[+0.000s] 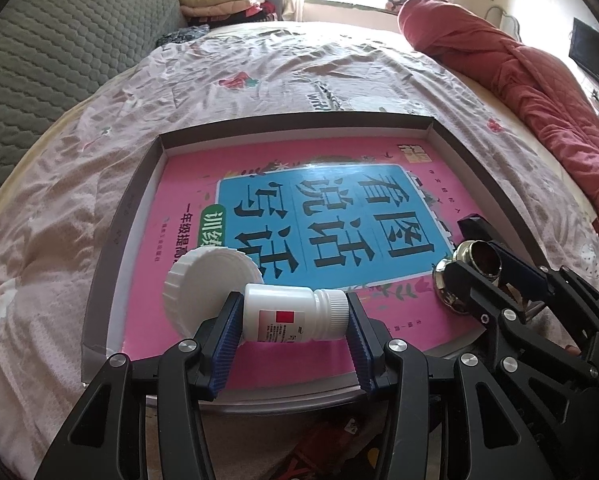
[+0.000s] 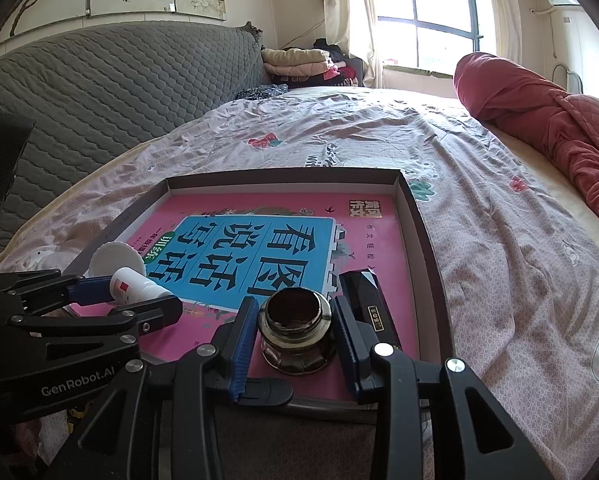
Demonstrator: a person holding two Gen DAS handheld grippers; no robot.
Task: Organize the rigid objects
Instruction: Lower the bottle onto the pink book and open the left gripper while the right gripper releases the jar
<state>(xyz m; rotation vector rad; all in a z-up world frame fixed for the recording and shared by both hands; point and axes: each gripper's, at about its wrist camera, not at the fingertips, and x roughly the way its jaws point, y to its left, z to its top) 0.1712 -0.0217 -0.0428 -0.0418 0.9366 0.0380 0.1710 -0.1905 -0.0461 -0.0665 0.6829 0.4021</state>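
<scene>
- Left claw (image 1: 295, 322) is pinching the white bottle (image 1: 289, 312), lying sideways over the pink book (image 1: 299, 216).
- Right claw (image 2: 291, 334) is pinching the upright dark glass jar (image 2: 297, 330) inside the tray (image 2: 427, 224).

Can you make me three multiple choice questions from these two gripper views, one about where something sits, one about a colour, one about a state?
1. Where does the black rectangular case lie?
A. On the grey quilted cover
B. In the shallow box, on the pink book, to the right of the glass jar
C. On the red quilt

2. What colour is the square on the label of the small white bottle?
A. Green
B. Blue
C. Red

3. How is the glass jar in the right gripper?
A. Upright with no lid
B. On its side with a lid on
C. Upside down

Answers: 1 B, the case rests on the pink book inside the shallow box. 2 C, a red square shows on the label between the left gripper's pads. 3 A, its open mouth faces up.
</scene>
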